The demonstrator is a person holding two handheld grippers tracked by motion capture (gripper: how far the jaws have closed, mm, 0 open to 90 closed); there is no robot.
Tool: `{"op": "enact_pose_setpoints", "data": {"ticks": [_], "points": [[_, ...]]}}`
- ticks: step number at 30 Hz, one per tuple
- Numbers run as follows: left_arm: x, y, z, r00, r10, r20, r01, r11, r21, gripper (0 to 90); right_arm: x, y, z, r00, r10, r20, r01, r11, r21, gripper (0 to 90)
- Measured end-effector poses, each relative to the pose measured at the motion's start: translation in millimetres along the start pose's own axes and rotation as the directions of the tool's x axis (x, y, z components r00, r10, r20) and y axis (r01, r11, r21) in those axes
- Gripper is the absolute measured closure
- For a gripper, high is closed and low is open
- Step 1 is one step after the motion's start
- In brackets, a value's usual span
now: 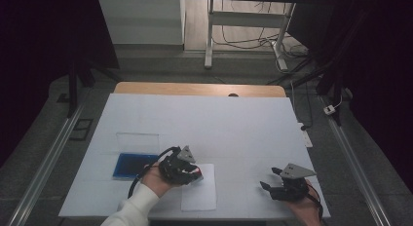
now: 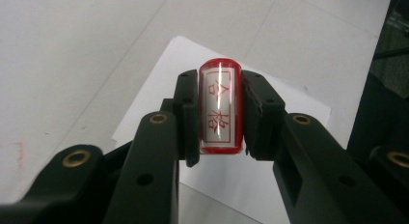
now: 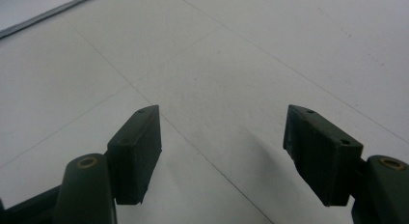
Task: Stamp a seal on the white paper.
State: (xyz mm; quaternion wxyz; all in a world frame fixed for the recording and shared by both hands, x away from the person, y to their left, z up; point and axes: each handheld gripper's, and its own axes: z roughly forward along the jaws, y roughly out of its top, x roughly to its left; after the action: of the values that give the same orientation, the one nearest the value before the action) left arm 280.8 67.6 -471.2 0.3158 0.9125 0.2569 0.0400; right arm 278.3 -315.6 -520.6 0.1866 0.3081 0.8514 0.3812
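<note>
Clamping a red stamp (image 2: 220, 108), the left gripper (image 2: 219, 115) has both pads pressed flat on the stamp's two long sides, no gap either side. In the left gripper view the stamp sits upright btwn the black jaws, its face turned toward the camera: white label w/ a red border and two red characters stacked one above the other, a glossy streak running down it. Red shows at the rounded top and along the bottom edge. Jaws are drawn in close, only as wide as the stamp itself.

Behind and below the stamp lies a white sheet of paper (image 2: 289, 74) on the white table cover (image 2: 72, 64). In the high view the left gripper (image 1: 193, 175) is over the near-left edge of that sheet (image 1: 200, 194), hand (image 1: 158, 179) and white sleeve (image 1: 129, 211) coming in from the bottom. Whether the stamp touches the paper: can't tell, looks held just above it.

Just left of that hand is a blue tray (image 1: 131, 165) w/ a clear lid (image 1: 138, 141) standing up behind it, both apart from the gripper.

Right gripper (image 3: 222, 154): jaws spread wide, nothing btwn them, pads bare, plain table cover under them. In the high view it (image 1: 271, 178) is at the near-right of the table, well apart from the paper and the stamp, touching no object.
</note>
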Motion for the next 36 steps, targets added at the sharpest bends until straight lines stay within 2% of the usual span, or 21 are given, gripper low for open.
{"op": "enact_pose_setpoints", "data": {"ticks": [14,36], "points": [[-3.8,0.7,14.9,1.0,0.008,0.001,-0.008,0.9995,0.032,69.9,0.2,-0.9,-0.4,1.0,-0.004,0.002,0.004,1.0,0.009,29.2],[-7.1,0.9,22.9,0.9997,0.021,-0.014,-0.02,0.9979,0.062,69.9,0.2,-1.1,-0.6,1.0,-0.006,0.003,0.006,1.0,0.011,29.3]]}}
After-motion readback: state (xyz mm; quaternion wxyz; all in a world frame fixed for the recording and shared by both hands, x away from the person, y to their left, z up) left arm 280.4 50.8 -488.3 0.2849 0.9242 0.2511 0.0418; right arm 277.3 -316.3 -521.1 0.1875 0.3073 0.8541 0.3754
